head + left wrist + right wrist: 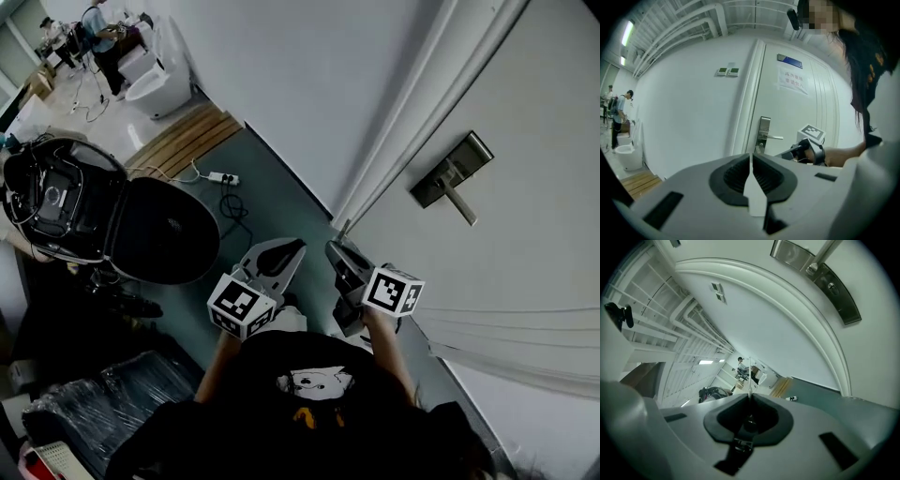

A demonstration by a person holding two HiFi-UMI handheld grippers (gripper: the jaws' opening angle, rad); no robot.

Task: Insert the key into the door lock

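The head view alone shows the floor. A black case (164, 230) lies open by the wall's foot, one half full of dark cables and gear. A power strip (223, 177) lies just beside it.

That view also shows both tools low and apart from the door lock (452, 178), which sits near the door's frame-side edge.

Only the left gripper view shows a paper notice (792, 79) high on the door. In it the marker cube of the right gripper (334, 248) sits low beside the lock's lever, not touching it.

The left gripper (292, 251) is clenched, its jaws pressed together with nothing seen between them.

The right gripper view points along the wall, with the lock plate at its upper edge. Its jaws are clamped on a thin pale sliver seen edge-on, seemingly the key (749, 376), which stands up from their seam, well clear of the lock.
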